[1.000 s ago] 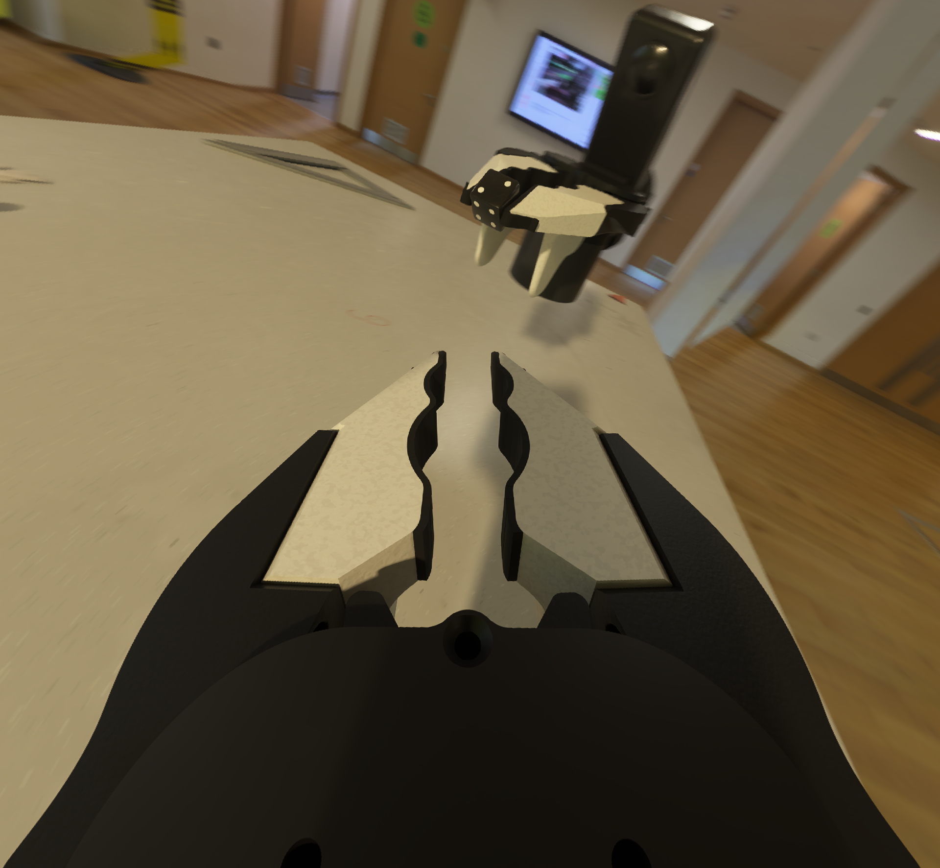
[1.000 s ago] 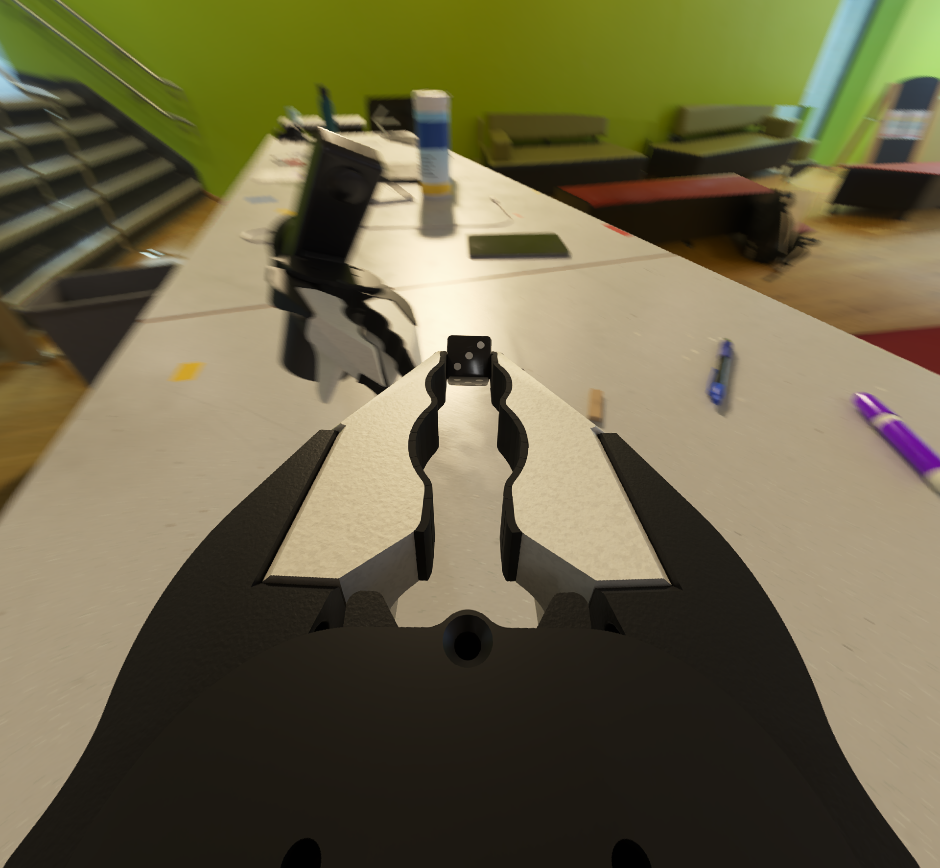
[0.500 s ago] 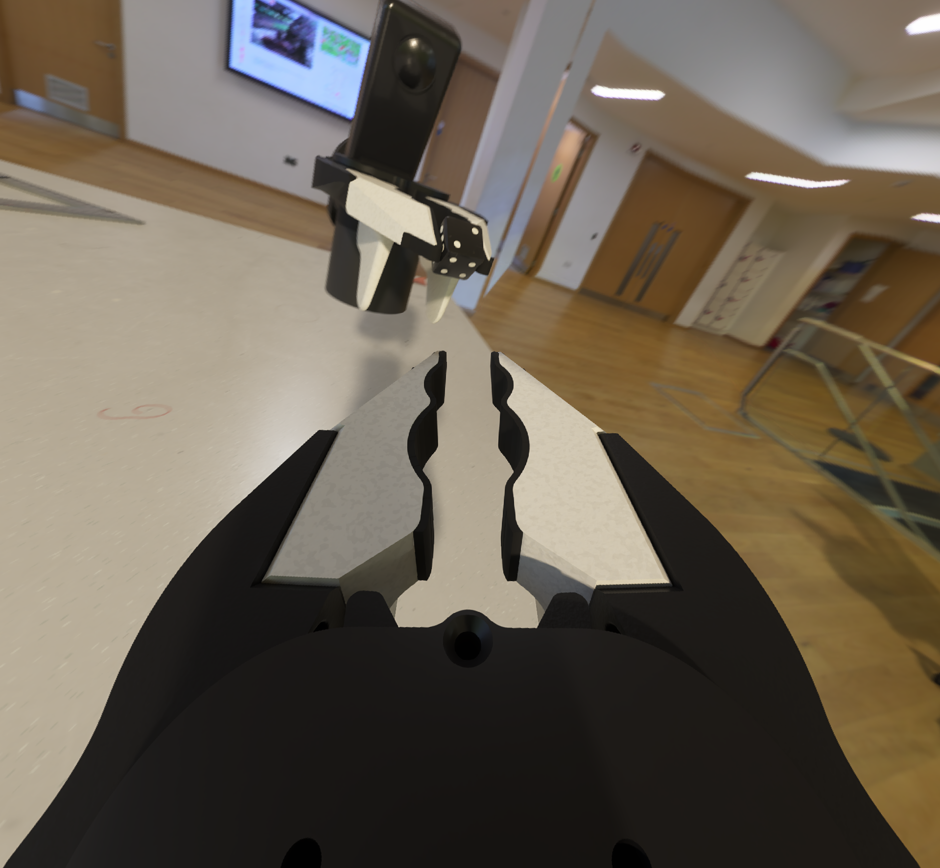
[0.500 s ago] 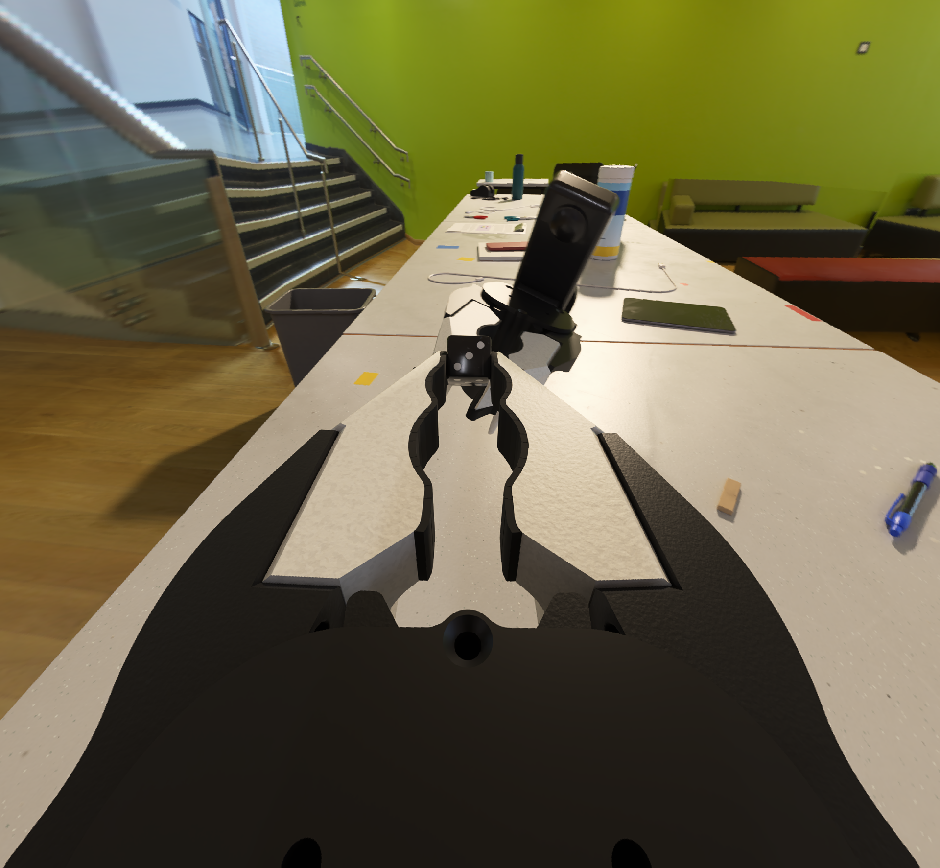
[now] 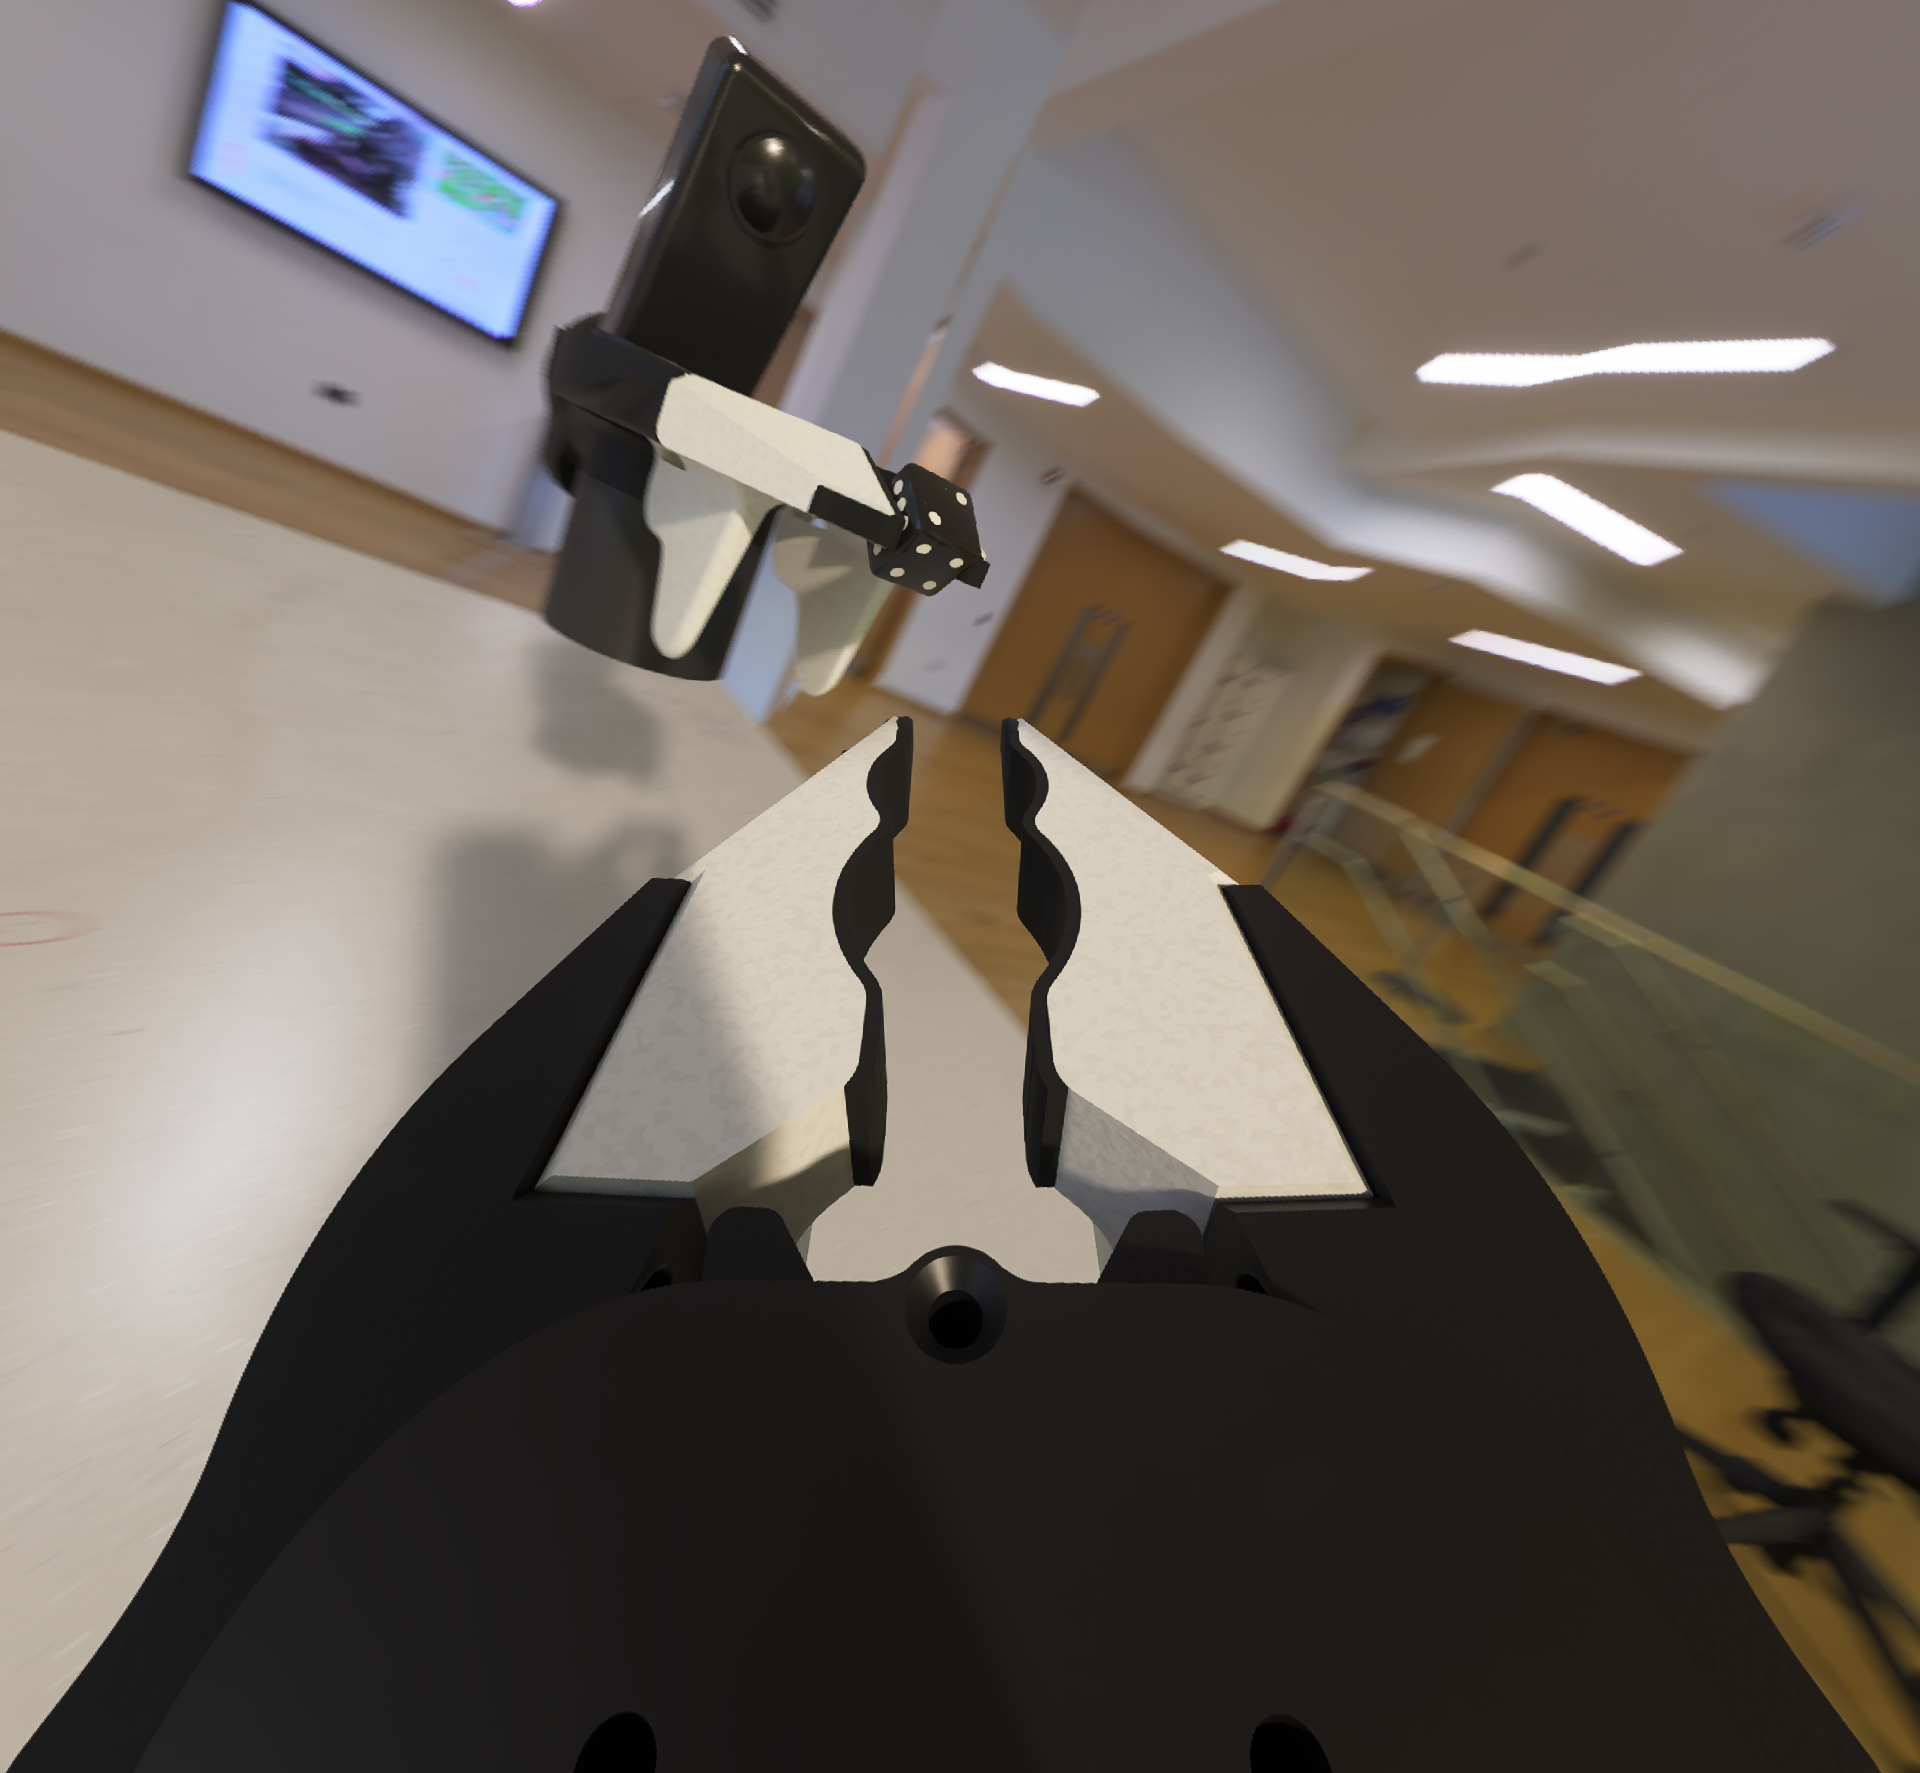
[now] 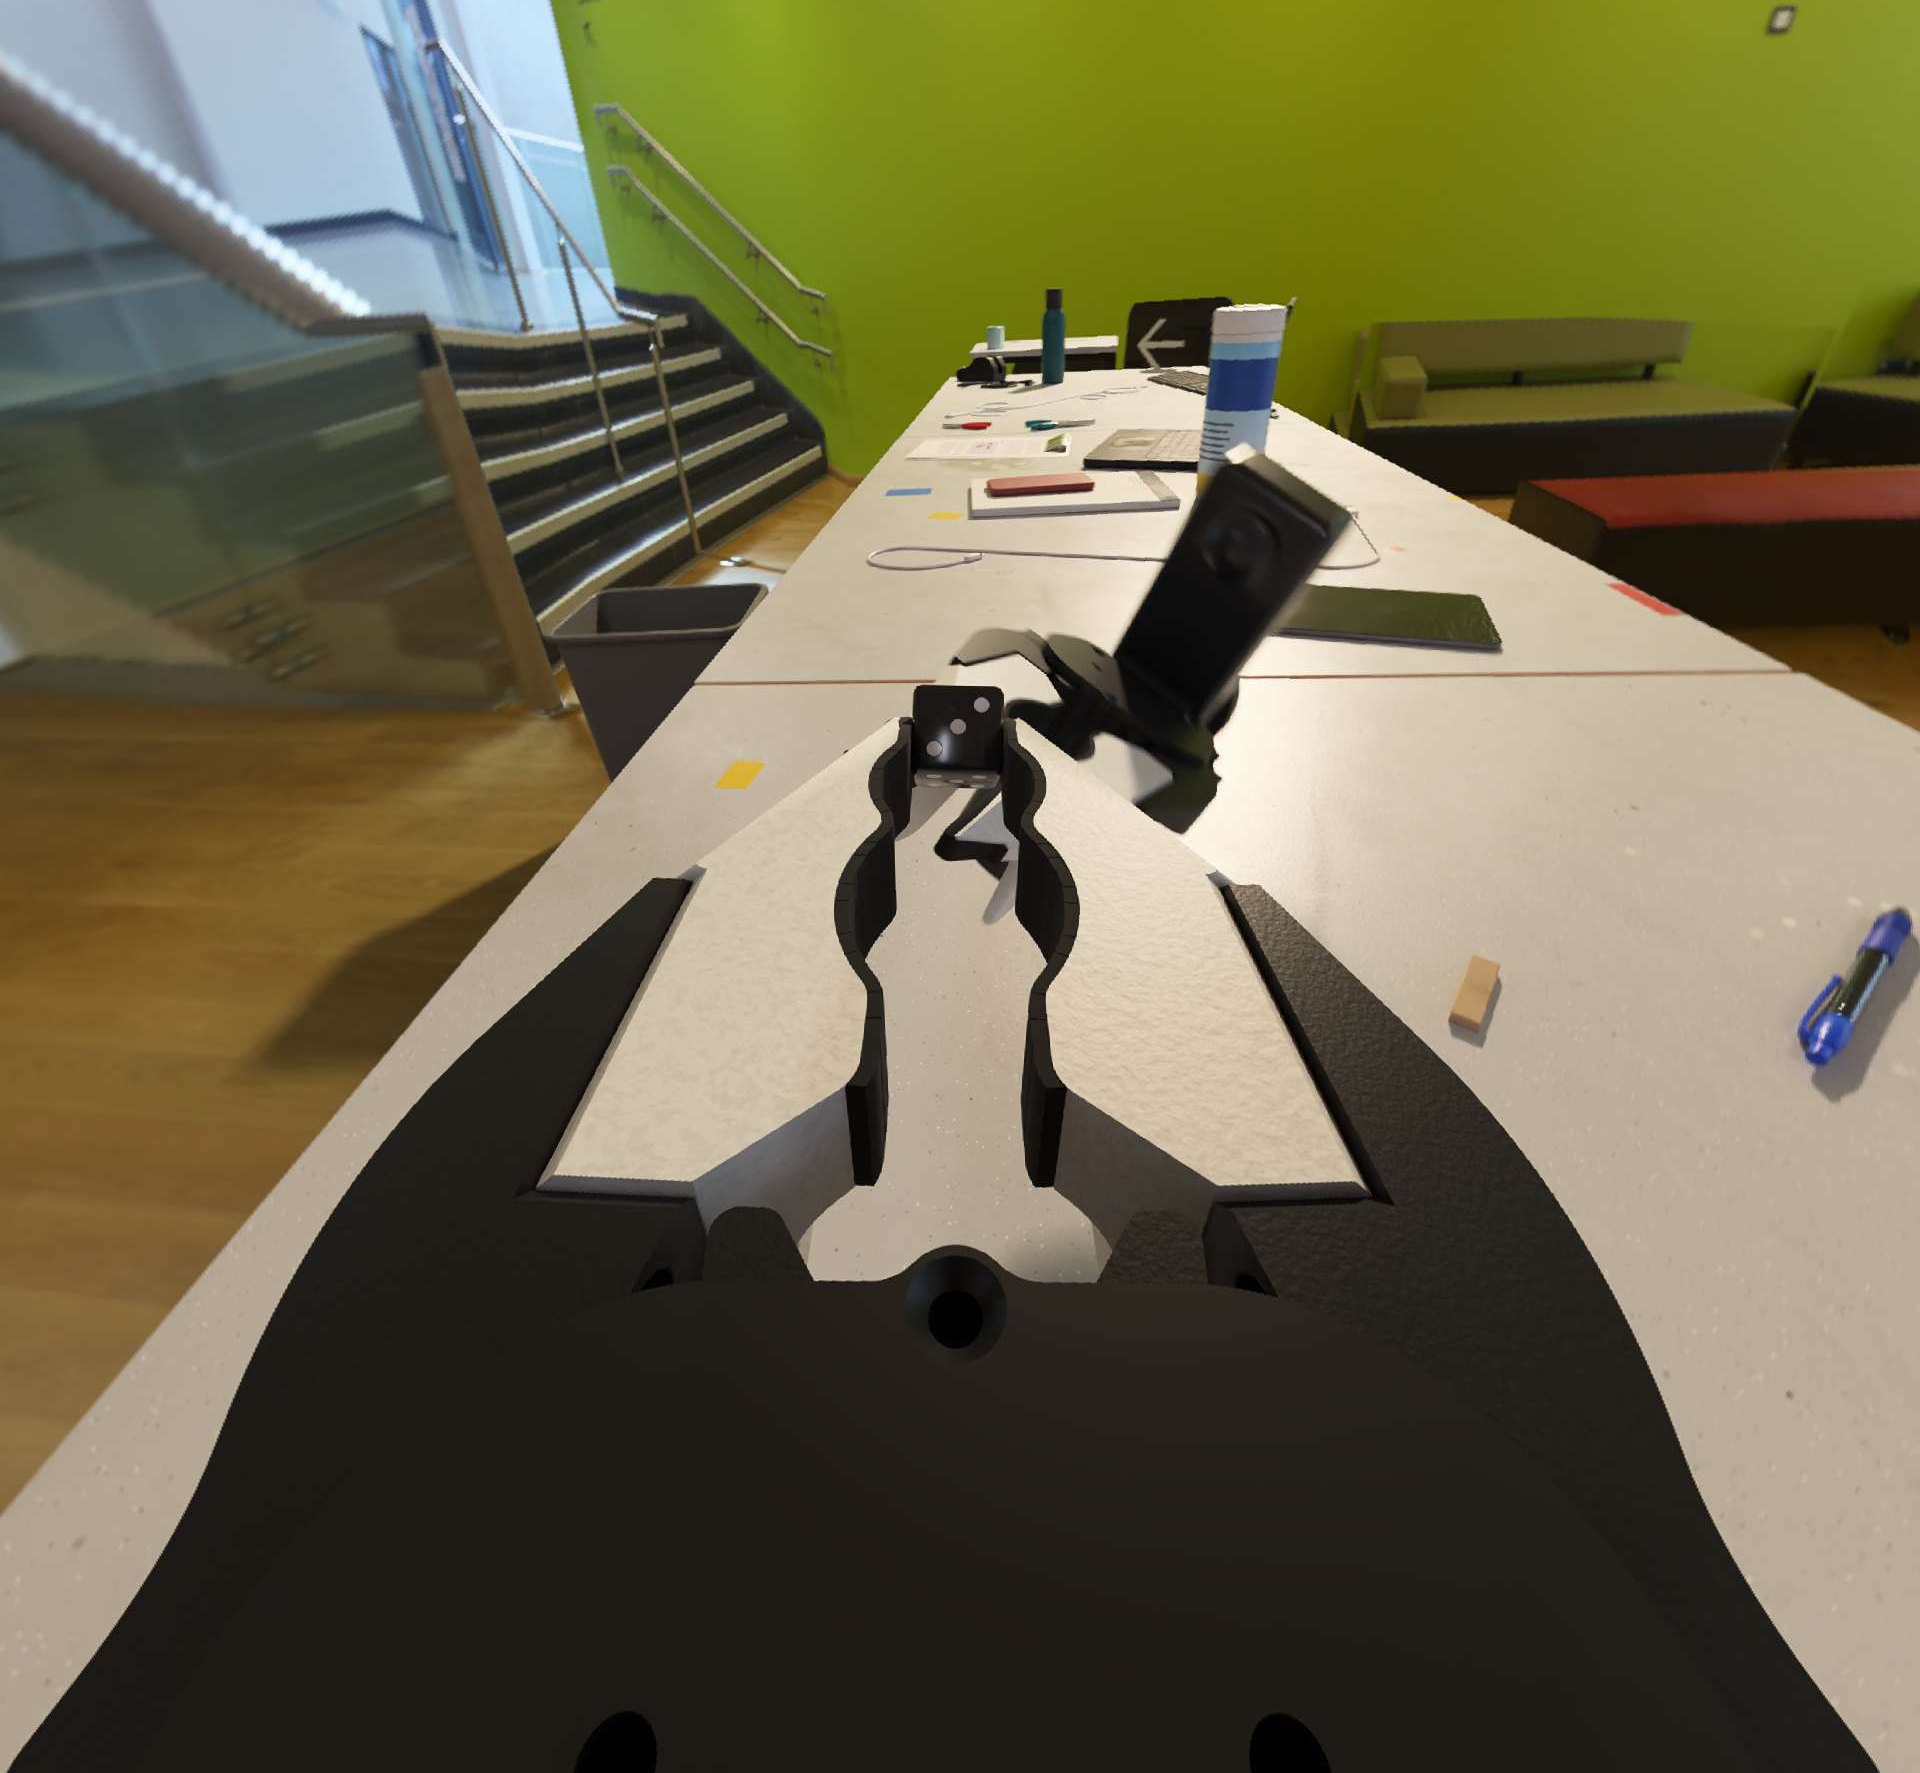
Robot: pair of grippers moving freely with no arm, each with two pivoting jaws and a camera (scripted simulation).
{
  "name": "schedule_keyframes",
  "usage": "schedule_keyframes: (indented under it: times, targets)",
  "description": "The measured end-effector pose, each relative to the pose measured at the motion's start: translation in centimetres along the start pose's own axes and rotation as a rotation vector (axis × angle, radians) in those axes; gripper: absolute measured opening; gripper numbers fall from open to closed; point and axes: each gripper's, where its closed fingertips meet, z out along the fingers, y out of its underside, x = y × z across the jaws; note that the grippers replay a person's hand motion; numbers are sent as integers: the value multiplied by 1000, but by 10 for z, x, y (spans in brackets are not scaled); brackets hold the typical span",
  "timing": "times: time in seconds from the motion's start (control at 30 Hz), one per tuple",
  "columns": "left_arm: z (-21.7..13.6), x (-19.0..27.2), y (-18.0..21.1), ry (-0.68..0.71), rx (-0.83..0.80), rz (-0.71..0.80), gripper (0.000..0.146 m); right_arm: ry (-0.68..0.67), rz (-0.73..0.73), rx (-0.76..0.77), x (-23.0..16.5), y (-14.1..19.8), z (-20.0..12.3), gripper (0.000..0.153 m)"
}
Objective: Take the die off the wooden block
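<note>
My right gripper [image 6: 958, 736] is shut on the black die [image 6: 958, 726] with white pips and holds it in the air above the pale table [image 6: 1455, 788]. The small wooden block [image 6: 1475, 993] lies bare on the table, low and to the right of the die. In the left wrist view the right gripper [image 5: 914, 544] hovers ahead with the die [image 5: 930, 544] at its tips. My left gripper [image 5: 956, 736] has its jaws a little apart with nothing between them. It also shows blurred just beyond the die in the right wrist view [image 6: 982, 856].
A blue pen [image 6: 1860, 985] lies right of the block. A dark tablet [image 6: 1392, 617], a white and blue canister [image 6: 1242, 393] and papers sit farther down the table. A grey bin [image 6: 655, 643] stands off the table's left edge, over wooden floor.
The right gripper has kept the die and swung left across the table, leaving the block low on the right. The left gripper has turned toward the table edge, still the same width.
</note>
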Motion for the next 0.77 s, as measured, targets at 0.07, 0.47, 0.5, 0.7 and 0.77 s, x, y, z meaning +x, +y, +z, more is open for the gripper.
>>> schedule_keyframes:
  times: [0.07, 0.47, 0.5, 0.7, 0.77]
  targets:
    - [-3, -8, -2, -116, -46, 94, 17, 20, 42, 16, 6, 2, -2, 16]
    - [-17, -40, -6, -783, -180, 518, 17, 155, 190, 86, 34, 14, -8, 16]
    - [-19, -42, -5, -840, -200, 553, 17, 168, 207, 86, 36, 15, -7, 16]
    - [-31, -53, -1, -1087, -237, 700, 17, 234, 311, 65, 45, 24, -1, 16]
    - [-32, -53, 1, -1062, -204, 667, 17, 242, 326, 58, 45, 25, 0, 16]
